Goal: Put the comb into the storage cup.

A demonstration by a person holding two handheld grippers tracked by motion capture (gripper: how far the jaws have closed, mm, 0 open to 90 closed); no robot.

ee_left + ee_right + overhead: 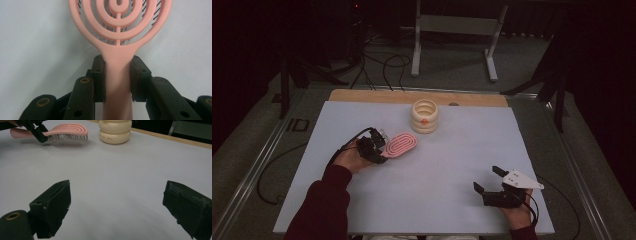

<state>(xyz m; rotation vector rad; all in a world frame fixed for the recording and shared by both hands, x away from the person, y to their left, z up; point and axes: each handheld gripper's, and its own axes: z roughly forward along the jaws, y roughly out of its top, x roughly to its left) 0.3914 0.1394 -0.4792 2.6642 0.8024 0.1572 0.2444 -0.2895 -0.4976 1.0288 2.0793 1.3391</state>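
Item 1: pink hairbrush [400, 144]. Located left of table centre, at about 7 o'clock from the cream ribbed container [424, 116] and near it, not touching. Clamped by the handle, just below the head, between the jaws of the left gripper [379, 150]. Head pointed toward 2 o'clock, bristles down, back with concentric loops up (seen clearly in the left gripper view [117, 37]). Grip near the neck judged to give control of the head while leaving the bristles free. Whether bristles touch the white table cover [447, 165] or hang just above it: cannot tell; slight blur in the right gripper view [67, 132] suggests motion.

Item 2: right gripper [492, 180]. Parked at 4 o'clock on the table, well apart from the brush, jaws spread wide and holding nothing; judged idle, kept clear of the working hand.

Item 3: cream ribbed container. At 12 o'clock near the far edge, small orange mark on its front; interior hidden, top cropped in the right gripper view [115, 131], printed text too small to read.

Obscured: handle end of brush, covered by the left hand [349, 160]; head tip cut off in the left gripper view.
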